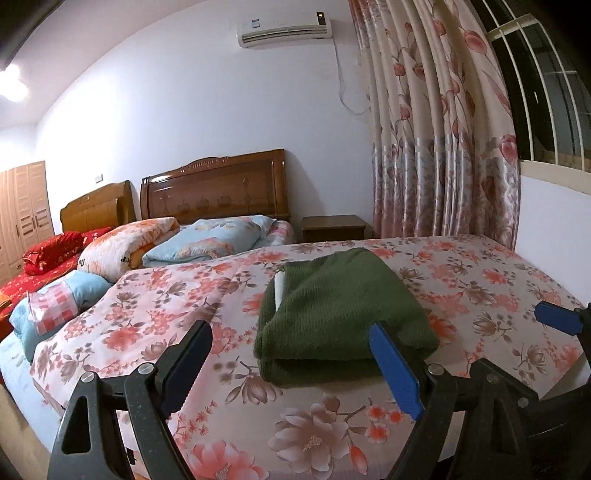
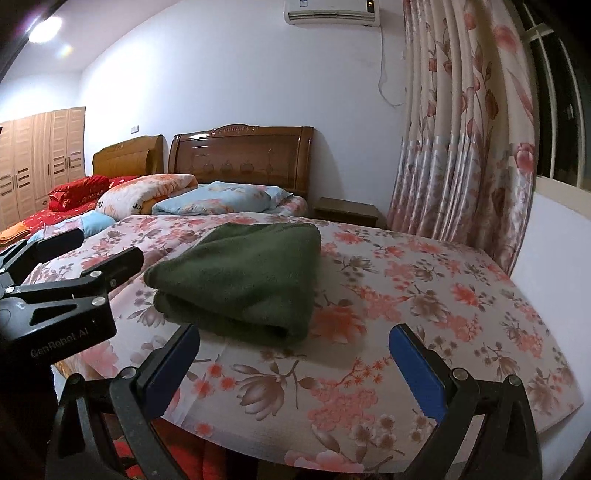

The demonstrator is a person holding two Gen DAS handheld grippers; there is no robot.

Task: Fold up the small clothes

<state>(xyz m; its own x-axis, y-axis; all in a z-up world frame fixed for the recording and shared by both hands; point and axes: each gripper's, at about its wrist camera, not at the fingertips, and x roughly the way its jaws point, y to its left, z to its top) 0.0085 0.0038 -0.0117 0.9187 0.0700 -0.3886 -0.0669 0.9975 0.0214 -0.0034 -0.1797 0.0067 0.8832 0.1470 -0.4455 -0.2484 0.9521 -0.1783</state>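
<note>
Green and folded, the one small sweater (image 1: 343,314) lay on the flowery sheet (image 1: 480,280) that covered a flat surface. It was a thick bundle with its folded edge facing the cameras. A bit of white showed at its left side in the left wrist view.

The left tongs (image 1: 291,369) stood wide open with nothing in them. Their right blue pad sat in front of the sweater's near right corner, but I could not tell if it touched. Their left finger was off to the left, apart from the sweater.

The right tongs (image 2: 295,373) were wide open too and held nothing. The sweater (image 2: 240,280) lay just past them, a little to the left, and they did not touch it.

I counted two tongs and one green sweater. Behind were two wooden headboards (image 1: 214,192), some pillows and quilts, one flowery curtain (image 1: 443,129), one air conditioner (image 1: 284,31) high on the wall and one small bedside cabinet (image 1: 334,227).
</note>
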